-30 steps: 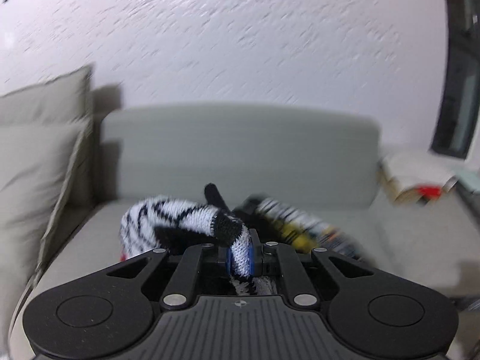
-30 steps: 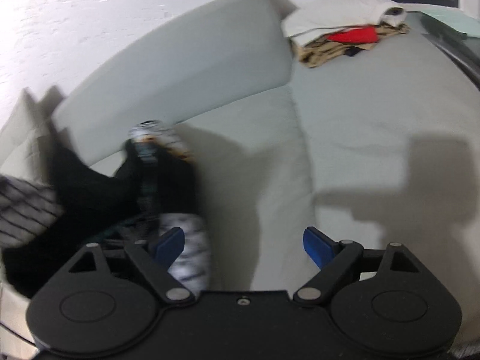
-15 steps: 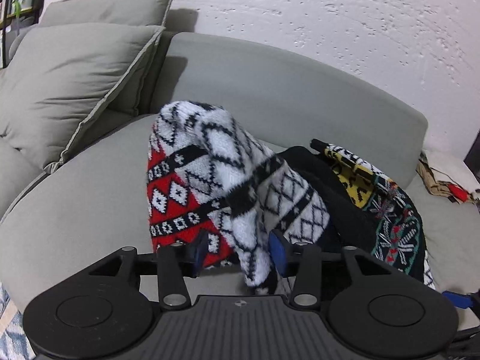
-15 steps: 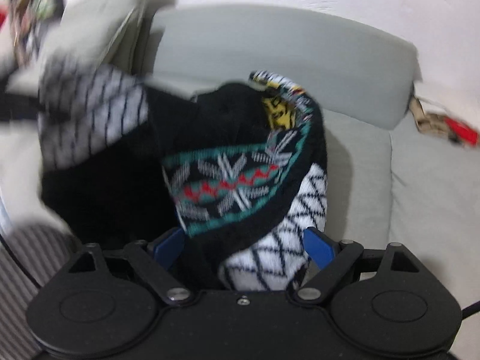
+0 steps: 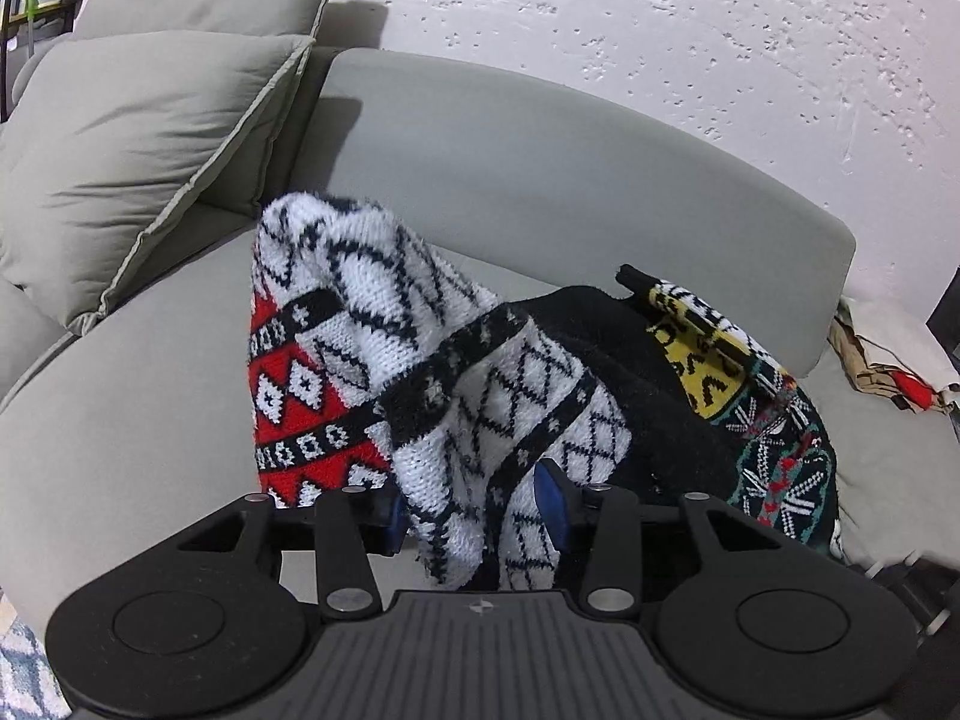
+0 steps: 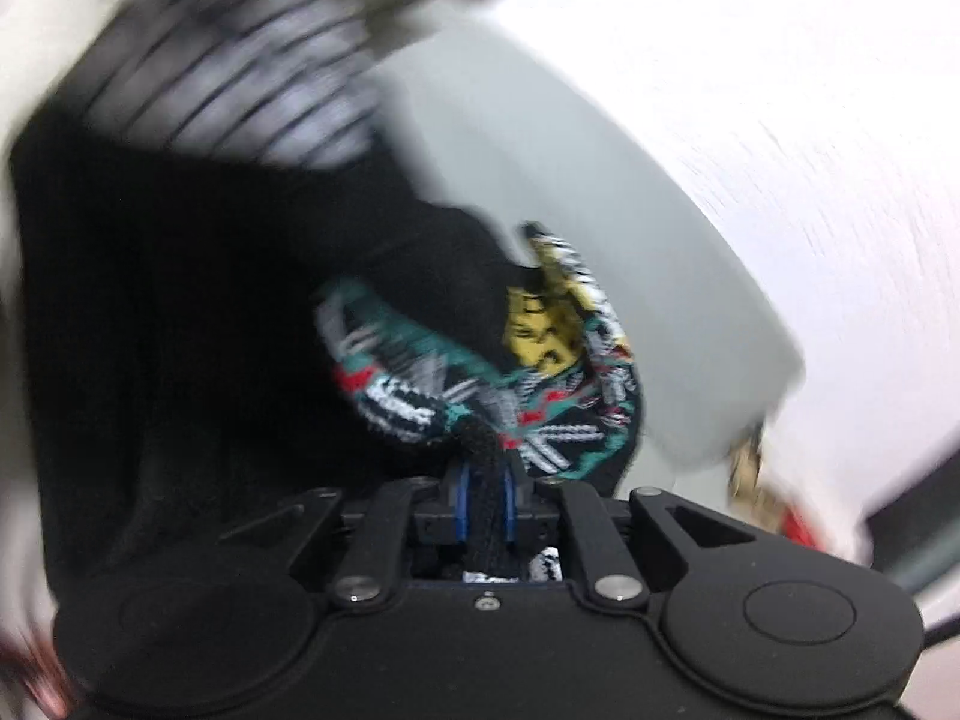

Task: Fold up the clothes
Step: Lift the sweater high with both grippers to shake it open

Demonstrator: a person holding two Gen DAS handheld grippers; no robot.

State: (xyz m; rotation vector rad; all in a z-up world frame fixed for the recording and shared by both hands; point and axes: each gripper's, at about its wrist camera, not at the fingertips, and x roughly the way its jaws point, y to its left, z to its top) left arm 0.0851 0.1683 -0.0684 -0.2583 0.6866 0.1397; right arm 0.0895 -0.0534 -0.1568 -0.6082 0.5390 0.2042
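A patterned knit sweater [image 5: 456,372] in white, black, red, yellow and teal is heaped on the grey sofa seat [image 5: 150,408]. My left gripper [image 5: 471,510] sits low in front of it. A thick white-and-black fold fills the gap between its blue pads [image 5: 552,504] and hangs down past them. In the blurred right wrist view, my right gripper [image 6: 486,504] has its jaws closing. Its blue pads [image 6: 461,507] pinch a narrow black knit edge of the sweater [image 6: 540,360] just below the teal band.
Two grey cushions [image 5: 138,150] lean at the sofa's left end, and the backrest [image 5: 540,168] runs behind the sweater. A small pile of other clothes [image 5: 888,360] lies at the sofa's right end. A patterned rug [image 5: 24,678] shows at the lower left.
The right jaws have gone from wide to pinched on the sweater's black edge, and that view has rolled. The left gripper has sunk, and its jaws went from a thin cuff to a thick fold.
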